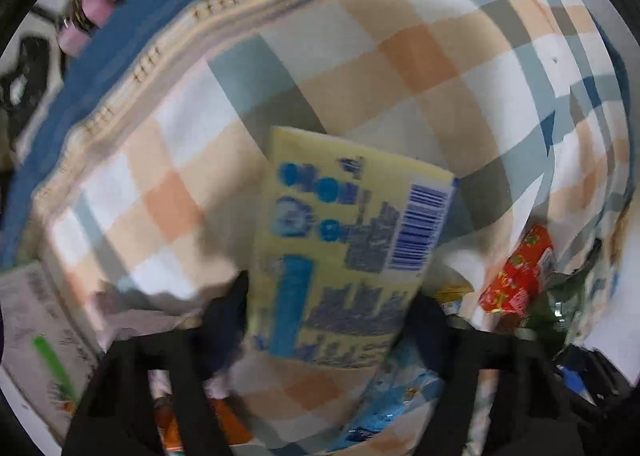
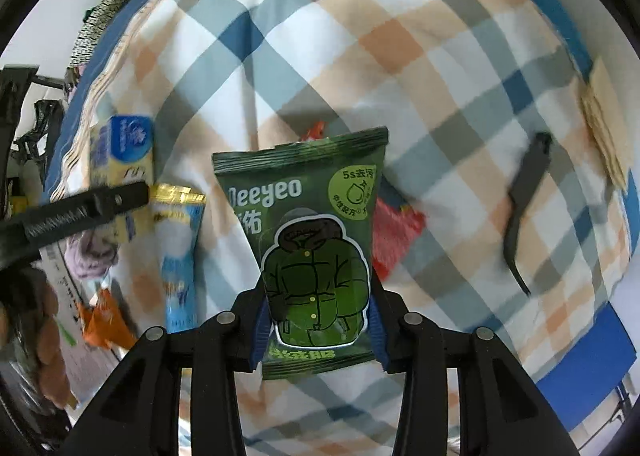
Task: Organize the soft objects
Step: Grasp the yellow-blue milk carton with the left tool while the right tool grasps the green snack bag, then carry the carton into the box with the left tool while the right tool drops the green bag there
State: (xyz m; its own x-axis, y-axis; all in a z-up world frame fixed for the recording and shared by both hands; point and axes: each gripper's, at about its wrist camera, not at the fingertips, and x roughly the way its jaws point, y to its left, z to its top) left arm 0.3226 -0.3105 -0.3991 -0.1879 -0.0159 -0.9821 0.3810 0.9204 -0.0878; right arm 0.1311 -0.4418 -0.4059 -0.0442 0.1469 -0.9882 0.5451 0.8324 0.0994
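Above the checked blanket [image 1: 420, 56], each gripper holds a packet. Seen from the left wrist, the left gripper [image 1: 332, 304] pinches a yellow packet [image 1: 344, 240] with blue print and a barcode: its two dark fingers [image 1: 230, 308] press on the packet's left and right edges near the lower end, and most of the packet stands out beyond the fingertips, leaning a little to the right. That view is blurred, so the print cannot be read. To the right of it lie a red packet [image 1: 516, 276] and, under the right finger, a light blue packet [image 1: 400, 396]. Seen from the right wrist, the right gripper [image 2: 318, 320] is closed on a green packet [image 2: 308, 240] marked "Deeyeo" with a drawing of a padded jacket; the blue-padded fingers [image 2: 260, 328] squeeze its lower half from both sides, and its top stands upright well past the tips. Beside it on the blanket a blue-and-white packet [image 2: 178, 252] lies to the left, and a dark clip-like tool [image 2: 524, 208] lies well apart to the right.
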